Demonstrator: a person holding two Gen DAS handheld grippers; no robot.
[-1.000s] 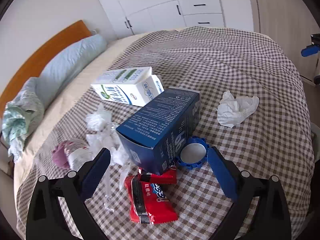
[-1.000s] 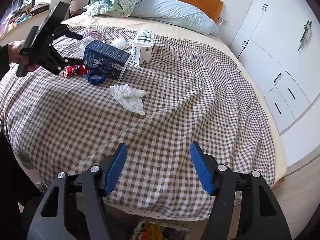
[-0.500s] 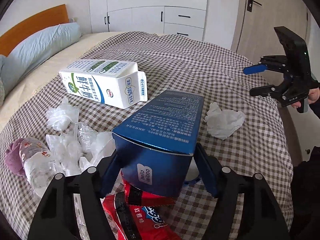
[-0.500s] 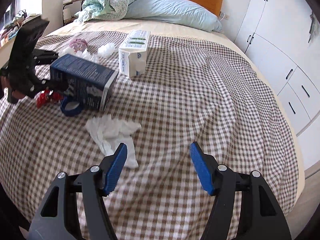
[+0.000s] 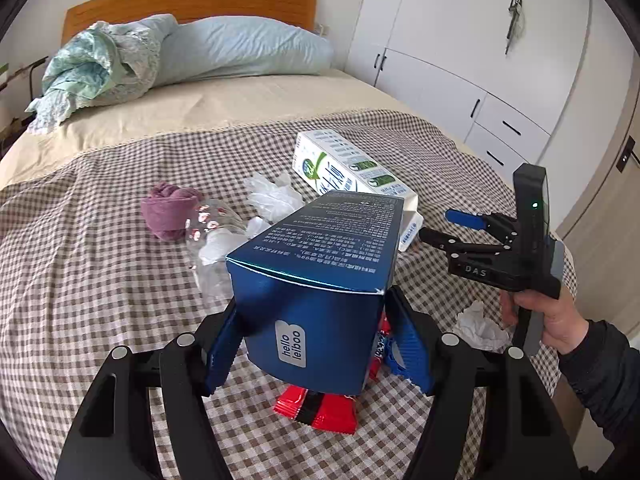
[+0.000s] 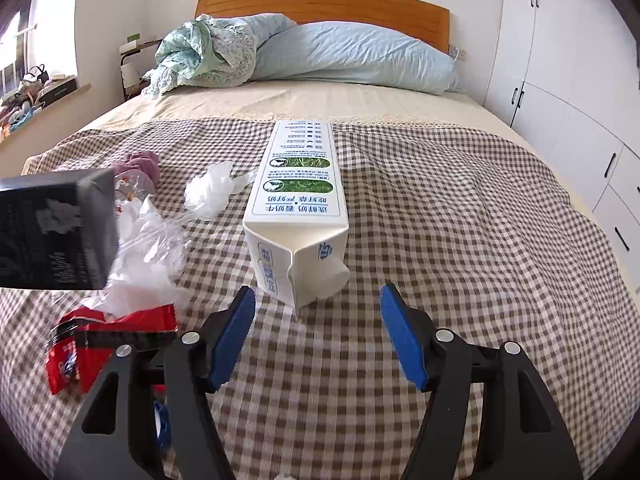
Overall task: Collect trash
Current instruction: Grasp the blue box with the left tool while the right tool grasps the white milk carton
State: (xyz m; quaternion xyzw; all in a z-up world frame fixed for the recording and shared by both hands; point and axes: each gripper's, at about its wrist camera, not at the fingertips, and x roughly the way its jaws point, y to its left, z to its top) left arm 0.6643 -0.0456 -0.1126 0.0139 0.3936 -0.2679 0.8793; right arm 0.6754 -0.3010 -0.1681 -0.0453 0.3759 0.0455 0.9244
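Left wrist view: left tongs (image 5: 316,344) clenched on the blue box (image 5: 320,276), lifted clear of the bed (image 5: 80,280); keep the squeeze light so the cardboard doesn't buckle. Right tongs (image 6: 316,336) are released, lined up just short of the milk carton (image 6: 298,208) — I'd centre it between the pads before closing. Count on the bed: one milk carton, one red wrapper (image 5: 320,406), one purple sock (image 5: 170,210), one crumpled tissue (image 5: 478,326), plus clear plastic scraps I can't count.

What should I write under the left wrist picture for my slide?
Left gripper clamps a blue box above the checked bedspread; right gripper nears the milk carton.
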